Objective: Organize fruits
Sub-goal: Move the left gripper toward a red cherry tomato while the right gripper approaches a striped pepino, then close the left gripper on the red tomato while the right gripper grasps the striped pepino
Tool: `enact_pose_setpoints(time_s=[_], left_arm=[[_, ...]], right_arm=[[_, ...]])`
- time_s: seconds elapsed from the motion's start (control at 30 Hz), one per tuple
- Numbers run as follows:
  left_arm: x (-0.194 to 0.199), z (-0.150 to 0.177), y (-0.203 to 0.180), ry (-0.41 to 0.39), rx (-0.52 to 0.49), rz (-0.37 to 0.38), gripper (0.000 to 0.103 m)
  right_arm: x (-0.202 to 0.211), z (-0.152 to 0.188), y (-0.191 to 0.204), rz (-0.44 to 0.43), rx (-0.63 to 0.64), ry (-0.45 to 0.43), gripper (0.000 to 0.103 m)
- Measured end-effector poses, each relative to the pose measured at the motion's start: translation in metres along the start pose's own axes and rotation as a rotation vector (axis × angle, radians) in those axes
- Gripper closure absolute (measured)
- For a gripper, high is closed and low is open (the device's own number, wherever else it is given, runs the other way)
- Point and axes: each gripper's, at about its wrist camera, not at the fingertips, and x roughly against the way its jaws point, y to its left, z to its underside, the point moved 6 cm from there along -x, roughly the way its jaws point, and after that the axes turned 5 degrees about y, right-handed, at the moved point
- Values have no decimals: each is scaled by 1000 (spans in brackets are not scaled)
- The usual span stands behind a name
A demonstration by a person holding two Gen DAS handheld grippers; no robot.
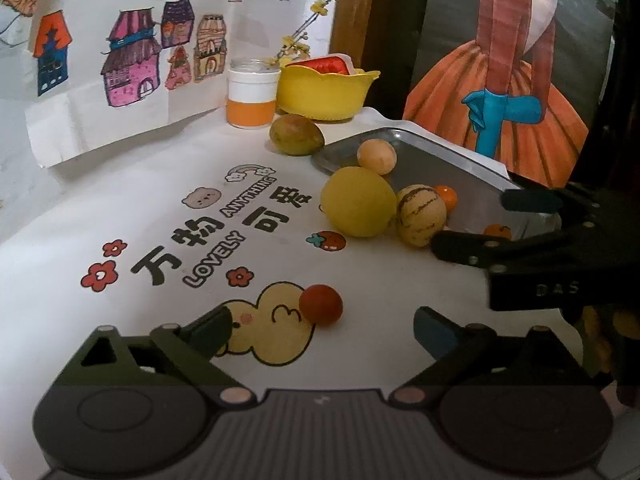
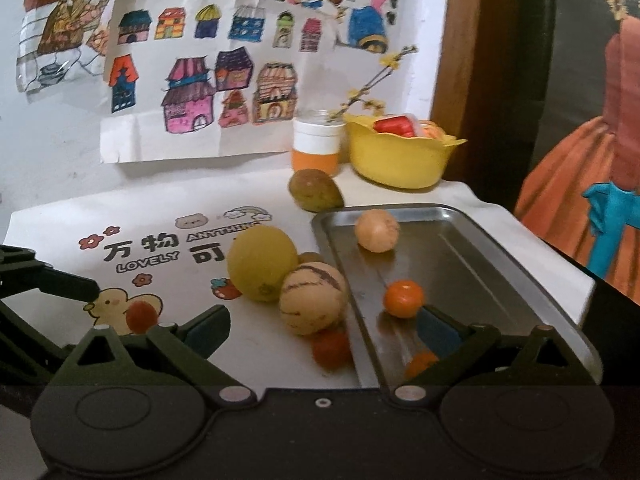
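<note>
Both jaws are spread and hold nothing. Our left gripper (image 1: 322, 326) sits low on the tabletop (image 1: 120, 208), and the red fruit (image 1: 321, 305) lies just beyond it, nearly centred between its fingers; being round, it has no long axis to align with. Our right gripper (image 2: 324, 326) hovers at the near end of the tray (image 2: 452, 256), well to the right. We judge the left nearer.

Surface: white printed tablecloth (image 2: 160, 216).
Far edge: orange-and-white jar (image 2: 318, 146), yellow bowl (image 2: 396, 160), green mango (image 2: 316, 191).
Right: metal tray (image 2: 460, 256).
Middle: yellow fruit (image 2: 262, 268) touching striped melon (image 2: 312, 298).
Near left: red ball (image 1: 321, 304).
</note>
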Motion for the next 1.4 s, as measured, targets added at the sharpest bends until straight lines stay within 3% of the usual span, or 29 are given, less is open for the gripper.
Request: enact_pose_setpoints(time_s=[0.33,0.67,0.9,1.0,1.4], left_arm=[[-8,-4,-5,-2,-9,15,24],[-9,-4,-7,-22,-9,14,53],[-8,-3,-6,-27,10,20,71],[-8,-4,-6,-27,15,25,75],[-12,-7,-8,-23,18,38,79]], right_arm=[[-24,-4,0,-7,10,27,19],[-37,-6,5,-16,35,46,30],[-44,-7,5,0,39,54,47],[-44,-6,5,20,39,51,54],[-32,0,11,-10,37,43,54]])
